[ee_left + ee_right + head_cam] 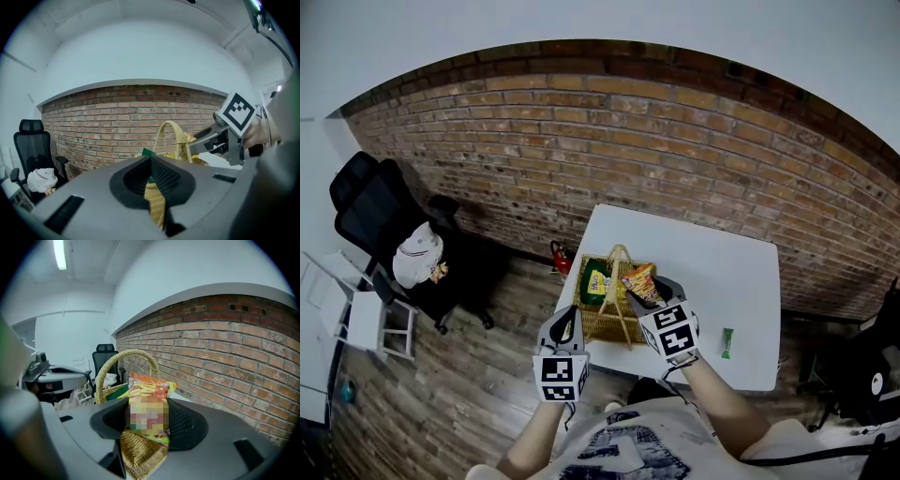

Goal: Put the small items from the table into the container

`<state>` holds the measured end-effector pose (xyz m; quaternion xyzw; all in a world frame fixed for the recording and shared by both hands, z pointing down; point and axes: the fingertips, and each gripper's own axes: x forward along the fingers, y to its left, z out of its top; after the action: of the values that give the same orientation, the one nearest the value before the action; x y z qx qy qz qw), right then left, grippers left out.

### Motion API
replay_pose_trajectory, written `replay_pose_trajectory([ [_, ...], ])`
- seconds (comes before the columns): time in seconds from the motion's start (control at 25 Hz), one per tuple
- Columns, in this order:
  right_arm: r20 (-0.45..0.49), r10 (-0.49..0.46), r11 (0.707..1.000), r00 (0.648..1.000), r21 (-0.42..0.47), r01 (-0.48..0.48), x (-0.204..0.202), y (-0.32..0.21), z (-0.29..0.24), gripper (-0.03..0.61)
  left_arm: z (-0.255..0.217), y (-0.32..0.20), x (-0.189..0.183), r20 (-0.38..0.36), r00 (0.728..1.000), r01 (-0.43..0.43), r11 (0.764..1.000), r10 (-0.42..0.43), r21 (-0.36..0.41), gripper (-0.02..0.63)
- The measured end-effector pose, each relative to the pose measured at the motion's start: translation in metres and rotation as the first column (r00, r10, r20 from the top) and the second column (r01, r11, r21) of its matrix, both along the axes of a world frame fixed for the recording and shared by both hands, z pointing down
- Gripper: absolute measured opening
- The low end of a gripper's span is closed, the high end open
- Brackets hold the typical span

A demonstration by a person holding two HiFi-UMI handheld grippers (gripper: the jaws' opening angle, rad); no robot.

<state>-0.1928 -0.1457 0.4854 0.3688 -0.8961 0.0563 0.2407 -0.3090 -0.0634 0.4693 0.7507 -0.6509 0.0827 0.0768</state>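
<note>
A wicker basket (602, 321) with an arched handle stands at the near left of the white table (727, 272); a yellow-green packet (598, 281) lies inside it. My right gripper (639, 294) is shut on an orange and yellow snack packet (640, 280), held upright over the basket's right side, just right of the handle (123, 358). In the right gripper view the packet (146, 401) fills the gap between the jaws. My left gripper (567, 321) is at the basket's near-left corner, shut on the wicker rim (155, 202). A small green sachet (727, 342) lies on the table to the right.
A brick wall (675, 150) runs behind the table. A black office chair (380, 220) with a white cap on it stands at the left, near a white stand (380, 323). A red object (562, 258) sits on the floor by the table's left edge.
</note>
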Motion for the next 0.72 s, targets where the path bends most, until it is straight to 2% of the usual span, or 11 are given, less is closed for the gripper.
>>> replay_pose_trajectory([
  [0.72,-0.007,-0.034,0.996,0.999,-0.08,0.034,-0.024,-0.005,0.026,0.249,0.009,-0.001,-0.014,-0.008,1.0,0.019,0.999,-0.019,-0.027,0.051],
])
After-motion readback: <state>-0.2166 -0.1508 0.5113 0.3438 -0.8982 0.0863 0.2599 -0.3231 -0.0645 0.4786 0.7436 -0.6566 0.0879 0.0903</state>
